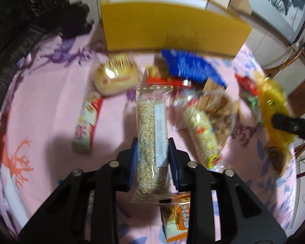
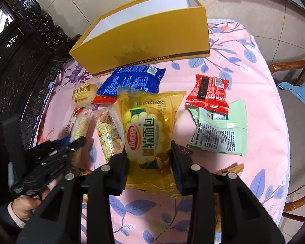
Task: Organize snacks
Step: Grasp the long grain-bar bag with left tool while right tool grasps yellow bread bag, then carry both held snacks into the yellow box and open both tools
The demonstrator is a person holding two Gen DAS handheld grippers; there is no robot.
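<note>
Snacks lie scattered on a pink tablecloth [image 2: 260, 122] with printed leaves and branches, and two of them are already taken up. The left gripper [image 1: 152, 142] has its jaws pressed against the two long sides of a clear-wrapped grain bar [image 1: 151, 142], which sticks out forward from between the jaws; gripping it across its narrow width probably keeps the bar straight for carrying. The right gripper [image 2: 149, 148] pinches a yellow bread packet [image 2: 146, 134] in the same way, the round bun sitting between the jaws and the loose wrapper spreading ahead of them. Beyond both pairs of jaws stands an open yellow box [image 2: 150, 46], white inside and with nothing visible in it, so I judge it is the place where the snacks should go. Between the jaws and the box lie a blue packet [image 2: 132, 80] and a small bun [image 2: 85, 93]; to the right of the right jaws are a red packet [image 2: 208, 93] and a green packet [image 2: 219, 134], touching each other. The left view is blurred, so small details there cannot be read. The table looks round; dark carved furniture [image 2: 20, 61] is to the left, a wooden chair [image 2: 294, 67] to the right, and pale floor tiles are behind the box.
</note>
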